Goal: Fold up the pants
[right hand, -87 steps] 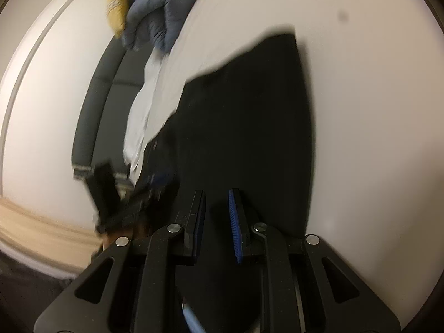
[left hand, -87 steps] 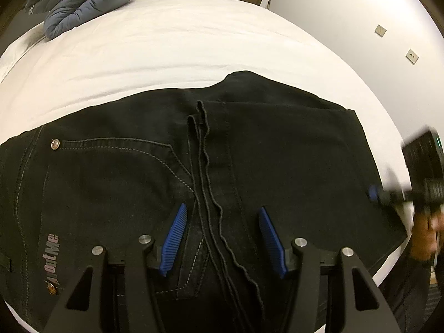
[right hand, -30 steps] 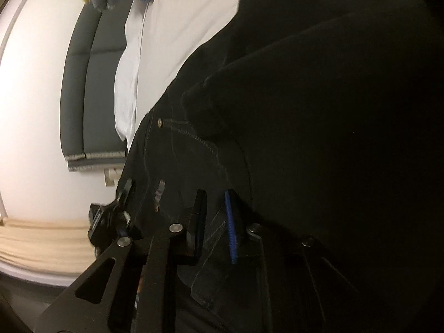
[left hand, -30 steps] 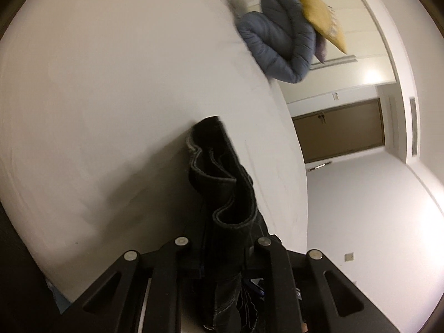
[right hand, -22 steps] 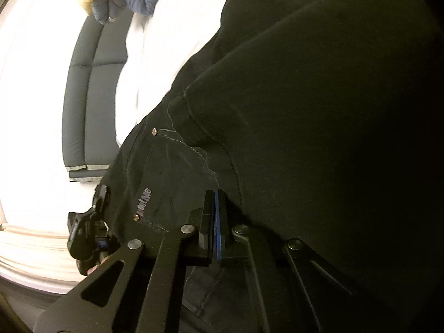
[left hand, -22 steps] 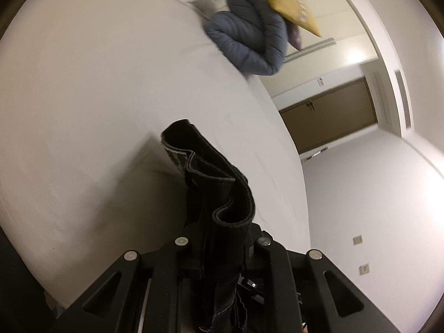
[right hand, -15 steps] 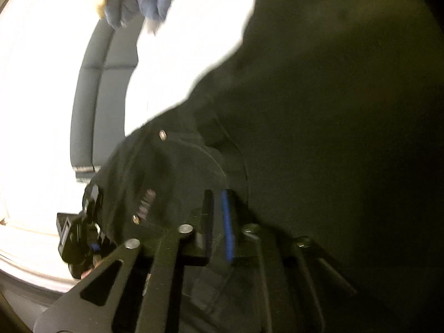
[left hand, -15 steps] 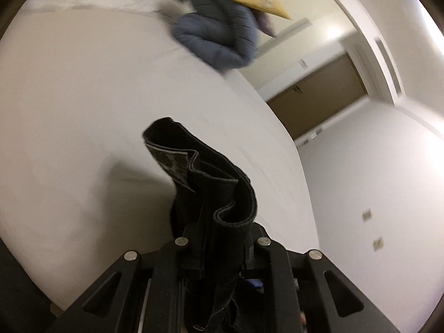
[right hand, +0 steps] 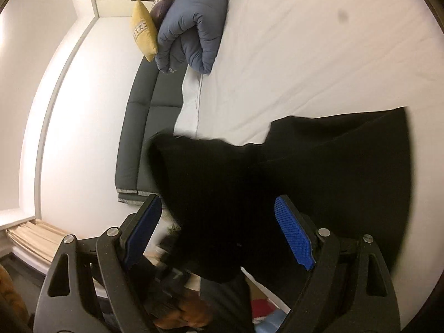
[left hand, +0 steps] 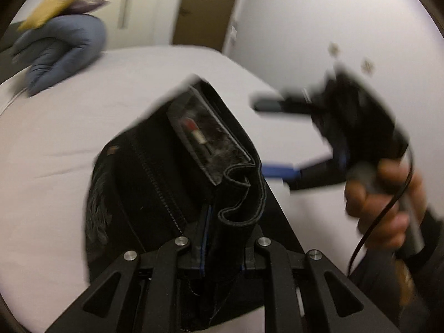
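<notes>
Pants [left hand: 194, 183] black denim, bunched | L claw [left hand: 222, 252] clamps waistband | R claw [right hand: 219, 238] opening, empty

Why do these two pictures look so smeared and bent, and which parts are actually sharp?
Left wrist view: the right gripper and the hand holding it are streaked by motion, while the left gripper clamping the pants stays crisp. Right wrist view: the blue pads are sharp, the pants edge is smeared, and the fisheye lens bows the bed.

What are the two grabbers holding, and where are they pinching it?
The left hand-held gripper pinches the black pants by a bunched waistband edge. The right hand-held gripper is opening and pinches nothing.
</notes>
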